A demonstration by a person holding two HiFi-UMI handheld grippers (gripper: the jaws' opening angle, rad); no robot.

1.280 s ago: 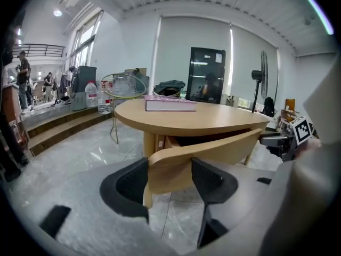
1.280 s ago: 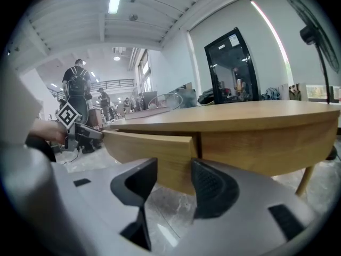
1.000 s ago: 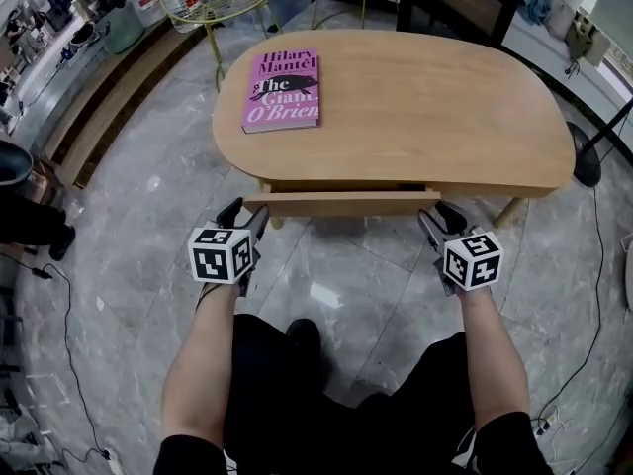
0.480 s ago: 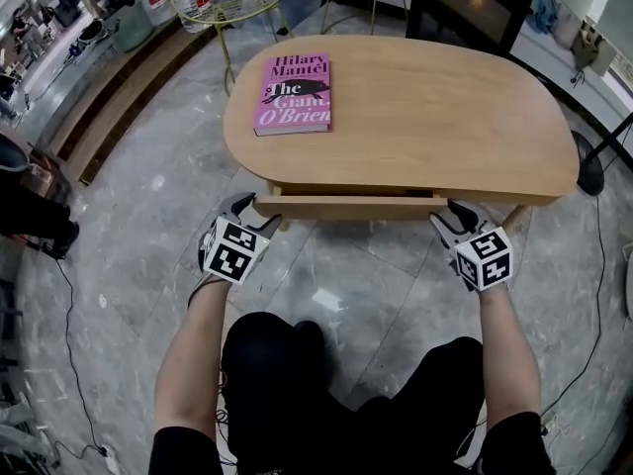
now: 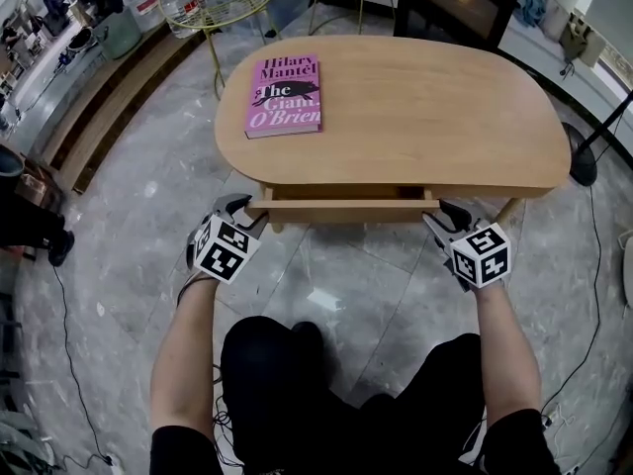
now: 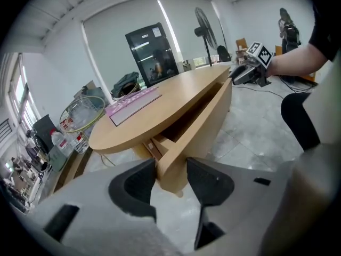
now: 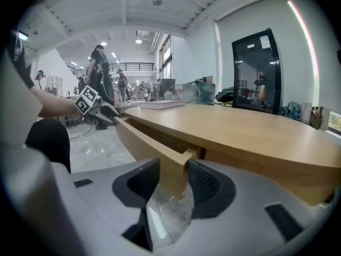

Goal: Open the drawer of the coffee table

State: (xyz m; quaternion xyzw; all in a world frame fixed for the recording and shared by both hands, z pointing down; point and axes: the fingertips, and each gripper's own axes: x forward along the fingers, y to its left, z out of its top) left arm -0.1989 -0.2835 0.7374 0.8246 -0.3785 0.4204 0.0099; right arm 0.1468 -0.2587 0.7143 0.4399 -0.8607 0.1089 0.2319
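On table (image 5: 445, 97) — one book (image 5: 285, 94); below, one drawer (image 5: 346, 206).

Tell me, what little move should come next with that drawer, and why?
Probably a steady pull straight back, away from the coffee table. The left hand-held gripper and right hand-held gripper have just been closing, each with an end of the drawer front between its jaws, and it is only slightly pulled out so far.
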